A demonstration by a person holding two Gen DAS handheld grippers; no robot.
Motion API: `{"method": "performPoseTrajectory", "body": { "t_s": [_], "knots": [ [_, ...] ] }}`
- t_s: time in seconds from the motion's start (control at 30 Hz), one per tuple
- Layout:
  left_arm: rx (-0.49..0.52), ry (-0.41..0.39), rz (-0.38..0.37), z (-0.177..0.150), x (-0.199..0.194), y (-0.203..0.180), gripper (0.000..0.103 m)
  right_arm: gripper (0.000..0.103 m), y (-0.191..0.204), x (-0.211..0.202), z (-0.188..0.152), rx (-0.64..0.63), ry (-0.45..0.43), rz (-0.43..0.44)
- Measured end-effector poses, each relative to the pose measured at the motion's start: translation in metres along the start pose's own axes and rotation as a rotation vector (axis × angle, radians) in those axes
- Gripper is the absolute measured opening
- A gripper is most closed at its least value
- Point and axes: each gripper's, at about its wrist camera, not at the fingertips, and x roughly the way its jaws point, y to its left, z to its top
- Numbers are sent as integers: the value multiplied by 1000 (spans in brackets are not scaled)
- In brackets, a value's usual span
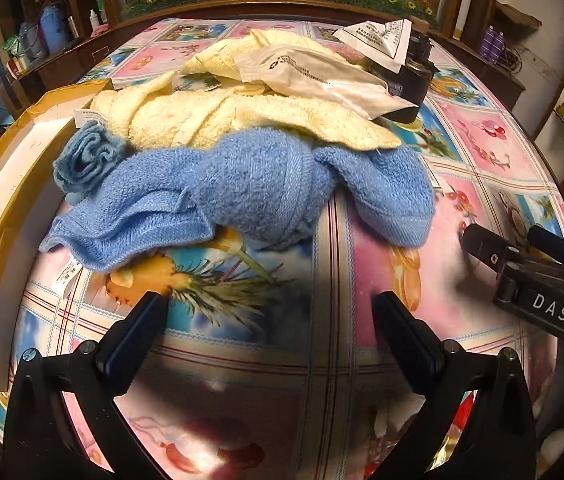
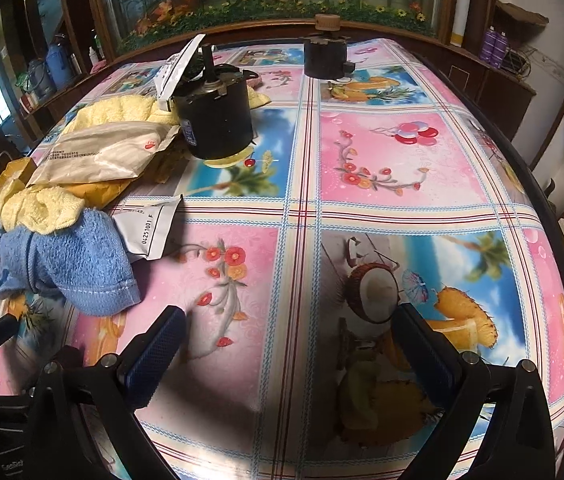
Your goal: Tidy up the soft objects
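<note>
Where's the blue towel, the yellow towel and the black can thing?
blue towel (image 1: 258,184): left wrist view, on its bunched middle.
yellow towel (image 1: 210,120): left wrist view, on its front fold.
black can (image 2: 218,124): right wrist view, on its side wall.

left hand-held gripper: jaws wide apart, empty | right hand-held gripper: jaws wide apart, empty

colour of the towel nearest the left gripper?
Blue towel, plain terry, lying crumpled in front of the yellow towel. Clearest in the left wrist view.
</note>
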Motion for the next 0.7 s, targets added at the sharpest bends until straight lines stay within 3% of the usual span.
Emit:
{"method": "performPoseTrajectory", "body": {
  "t_s": [0.13,0.33,0.5,0.6,0.63,0.7],
  "knots": [
    [4,-10,10,0,0,-1,103,103,3,0,1,24,18,-52],
    [-4,-54,10,5,3,-3,103,103,6,0,0,16,2,-46],
    [32,-29,-2,12,5,-4,103,103,8,-2,-2,15,-4,-47],
    [18,42,-72,15,-2,8,95,103,8,-4,-4,9,-5,-39],
    [0,30,-132,15,-10,16,88,103,8,-4,-4,10,-5,-39],
    [-18,-29,-186,20,-31,33,88,103,8,-3,-4,11,-5,-40]
  ]
}}
